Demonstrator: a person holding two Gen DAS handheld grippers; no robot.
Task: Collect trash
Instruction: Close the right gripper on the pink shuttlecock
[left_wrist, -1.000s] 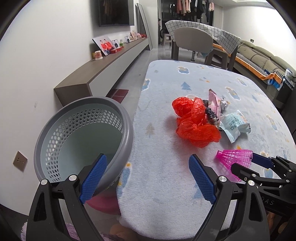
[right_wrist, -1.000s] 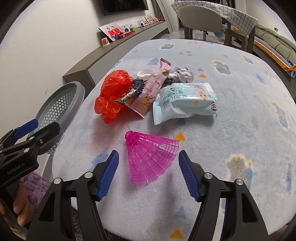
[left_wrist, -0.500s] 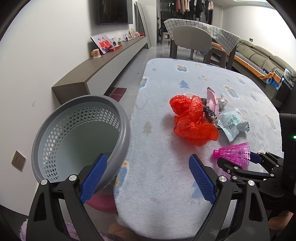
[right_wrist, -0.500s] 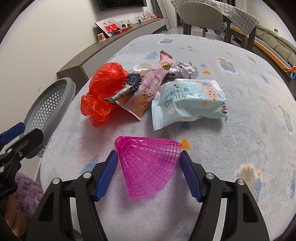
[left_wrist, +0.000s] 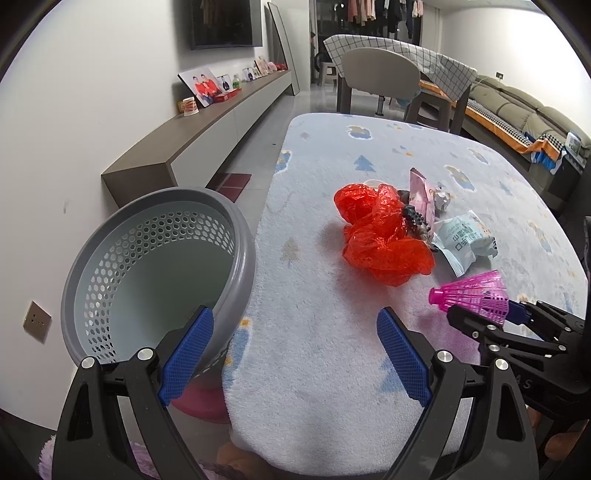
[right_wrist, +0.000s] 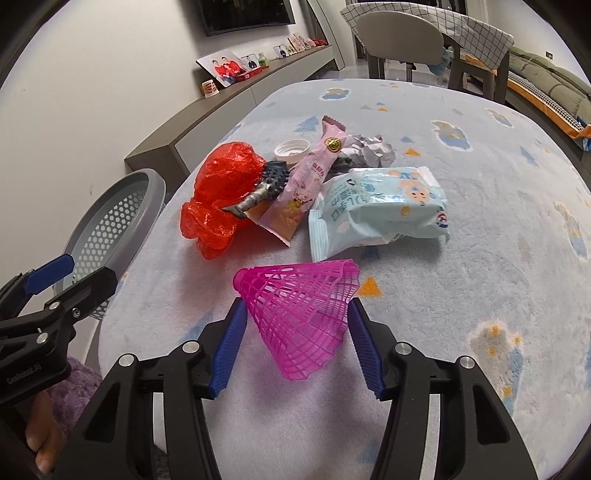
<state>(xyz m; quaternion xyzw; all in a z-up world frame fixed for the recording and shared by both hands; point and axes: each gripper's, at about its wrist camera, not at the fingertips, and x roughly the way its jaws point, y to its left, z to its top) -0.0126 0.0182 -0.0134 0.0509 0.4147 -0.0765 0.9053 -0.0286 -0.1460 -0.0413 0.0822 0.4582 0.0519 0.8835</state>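
Note:
A pink plastic shuttlecock (right_wrist: 299, 314) lies on the fluffy light blue table cover (right_wrist: 461, 258), between the blue pads of my right gripper (right_wrist: 295, 310). Its jaws are closing, and both pads touch the skirt's sides. Beyond it lie a pale blue wipes packet (right_wrist: 380, 210), a pink snack wrapper (right_wrist: 310, 177), a crumpled red plastic bag (right_wrist: 221, 192), a white cap (right_wrist: 291, 149) and crumpled foil (right_wrist: 369, 151). My left gripper (left_wrist: 295, 317) stands open over the table's near left edge with nothing between its pads. Its left finger overlaps the rim of a grey perforated basket (left_wrist: 147, 266).
The basket is tilted, with its mouth towards me, beside the table's left edge over something pink (left_wrist: 199, 402). A low cabinet (left_wrist: 207, 136) with photo frames runs along the left wall. A chair (left_wrist: 380, 81) and a sofa (left_wrist: 524, 107) stand beyond the table.
The right gripper's pads have come in from either side against the shuttlecock. The left gripper and the basket have stayed put.

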